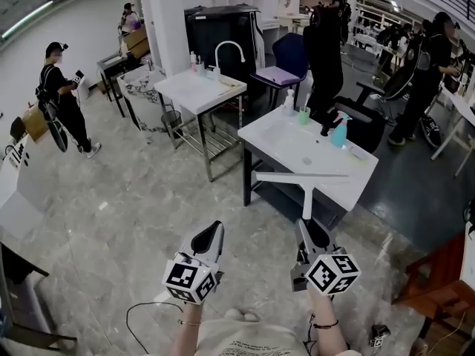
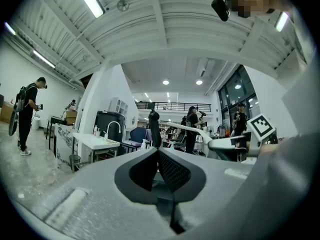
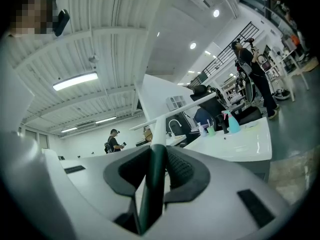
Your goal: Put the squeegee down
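Right tongs (image 1: 309, 227) clamped on squeegee (image 1: 305, 186) handle. Blade held level, in air, near front edge of surface (image 1: 297, 150). Left tongs (image 1: 214, 230) together, empty.

Risks:
- Release short of edge: squeegee falls to floor (image 1: 148, 221).
- Blade swung wide: may strike spray bottle (image 1: 340, 131).
- Set overhanging edge: likely tips off.

White squeegee (image 1: 306, 191) with a dark green grip; black-and-white square marker patterns on both the left tool (image 1: 214, 232) and right tool (image 1: 312, 228); plain white worktop (image 1: 326, 170), teal spray bottle (image 1: 340, 132), grey marbled floor (image 1: 111, 213)
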`<state>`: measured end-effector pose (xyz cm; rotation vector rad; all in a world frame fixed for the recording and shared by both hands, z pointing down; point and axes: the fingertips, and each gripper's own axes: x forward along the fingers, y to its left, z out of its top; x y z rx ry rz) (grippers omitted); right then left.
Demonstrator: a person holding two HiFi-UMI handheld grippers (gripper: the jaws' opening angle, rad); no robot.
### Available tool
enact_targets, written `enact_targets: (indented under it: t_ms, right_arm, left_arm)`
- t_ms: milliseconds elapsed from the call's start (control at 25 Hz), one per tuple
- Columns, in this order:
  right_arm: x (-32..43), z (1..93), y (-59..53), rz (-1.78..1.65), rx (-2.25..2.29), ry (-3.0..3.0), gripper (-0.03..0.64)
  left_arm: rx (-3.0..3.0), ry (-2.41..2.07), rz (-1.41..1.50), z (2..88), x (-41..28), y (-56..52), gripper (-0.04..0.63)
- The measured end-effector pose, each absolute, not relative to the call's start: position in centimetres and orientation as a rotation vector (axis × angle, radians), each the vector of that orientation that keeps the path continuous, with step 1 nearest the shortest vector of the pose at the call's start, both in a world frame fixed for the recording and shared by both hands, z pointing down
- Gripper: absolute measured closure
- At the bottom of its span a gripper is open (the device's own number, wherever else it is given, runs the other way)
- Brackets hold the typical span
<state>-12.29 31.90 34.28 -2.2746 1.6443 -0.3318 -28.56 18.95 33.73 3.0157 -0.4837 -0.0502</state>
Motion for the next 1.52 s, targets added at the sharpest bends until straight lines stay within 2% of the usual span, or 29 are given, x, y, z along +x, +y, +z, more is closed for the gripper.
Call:
enact_targets:
  t_ms: [640,1520]
  right_arm:
    - [-9.3,35.1,29.1,-0.365,-2.238,1.63,0.518]
    - [1.0,36.9,13.4,-0.462,-2.29,1.562,0.518]
  left_arm:
    - [3.013,-0.497,-0.027,34.6,-25.7,16.6,0.574]
    - [2.978,-0.455,0.023,35.9,-14.7,0.3,0.574]
